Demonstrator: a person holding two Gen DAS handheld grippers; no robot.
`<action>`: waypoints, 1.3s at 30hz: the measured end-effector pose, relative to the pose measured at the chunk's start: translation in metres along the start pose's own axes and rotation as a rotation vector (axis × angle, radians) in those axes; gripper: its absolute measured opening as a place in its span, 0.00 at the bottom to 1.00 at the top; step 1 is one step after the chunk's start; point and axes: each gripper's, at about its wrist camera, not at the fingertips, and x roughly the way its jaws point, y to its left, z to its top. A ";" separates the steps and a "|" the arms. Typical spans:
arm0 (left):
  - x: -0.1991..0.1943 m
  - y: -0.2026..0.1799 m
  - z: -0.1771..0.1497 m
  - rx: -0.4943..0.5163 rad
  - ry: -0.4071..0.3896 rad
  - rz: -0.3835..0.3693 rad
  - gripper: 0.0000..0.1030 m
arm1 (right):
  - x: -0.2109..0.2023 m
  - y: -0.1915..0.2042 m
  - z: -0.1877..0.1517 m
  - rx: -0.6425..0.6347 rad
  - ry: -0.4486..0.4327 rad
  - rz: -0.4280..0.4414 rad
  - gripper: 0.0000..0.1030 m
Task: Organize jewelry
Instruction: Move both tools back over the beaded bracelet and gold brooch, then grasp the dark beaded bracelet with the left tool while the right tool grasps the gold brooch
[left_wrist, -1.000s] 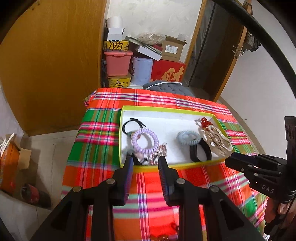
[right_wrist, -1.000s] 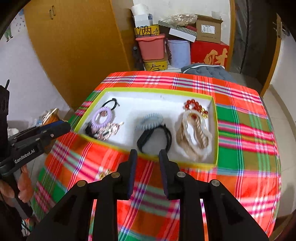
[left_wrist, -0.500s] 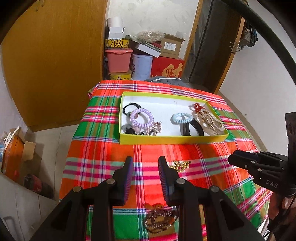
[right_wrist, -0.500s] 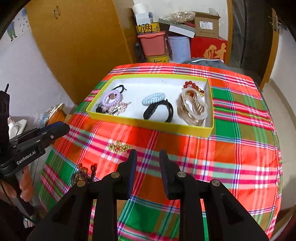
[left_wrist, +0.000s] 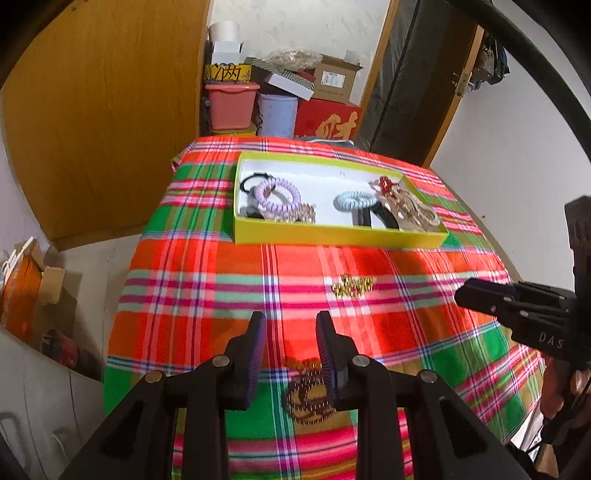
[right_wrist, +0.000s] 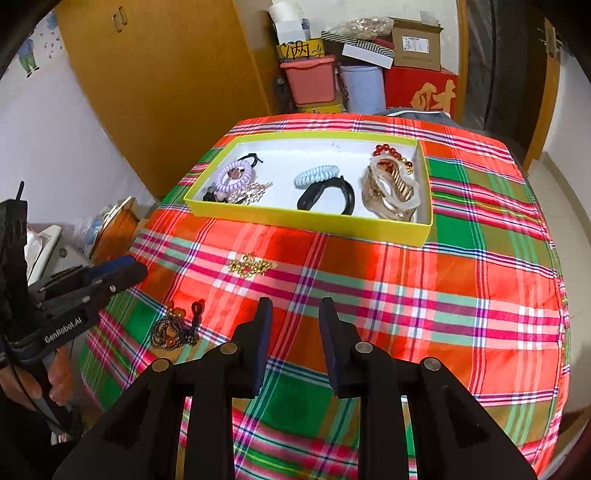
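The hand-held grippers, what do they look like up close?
Both are black plastic with silver screws. The left hand-held gripper has flat fingers lined with ribbed blue-purple pads and white "GenRobot.AI" lettering on its side. The right hand-held gripper has dark blue pads and white "DAS" letters.

You see a woven plaid tablecloth (right_wrist: 406, 295), matt. The yellow tray (right_wrist: 314, 219) looks like cardboard. The gold brooch (right_wrist: 251, 265) shines like metal, and the dark bead necklace (left_wrist: 308, 397) is perhaps glossy plastic. Your gripper fingers (left_wrist: 255, 354) are matt black plastic.

Both wrist views look down from the near edge, facing the far yellow tray (left_wrist: 340, 236) (right_wrist: 310, 218); the right view sits further right.
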 end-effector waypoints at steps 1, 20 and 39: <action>0.001 0.000 -0.003 0.000 0.007 -0.003 0.27 | 0.000 0.001 0.000 -0.001 0.002 0.001 0.26; 0.017 -0.016 -0.041 0.070 0.087 -0.100 0.54 | 0.005 0.003 -0.004 -0.004 0.018 0.006 0.26; 0.025 -0.018 -0.044 0.145 0.042 0.072 0.09 | 0.019 0.003 -0.002 -0.006 0.035 0.015 0.26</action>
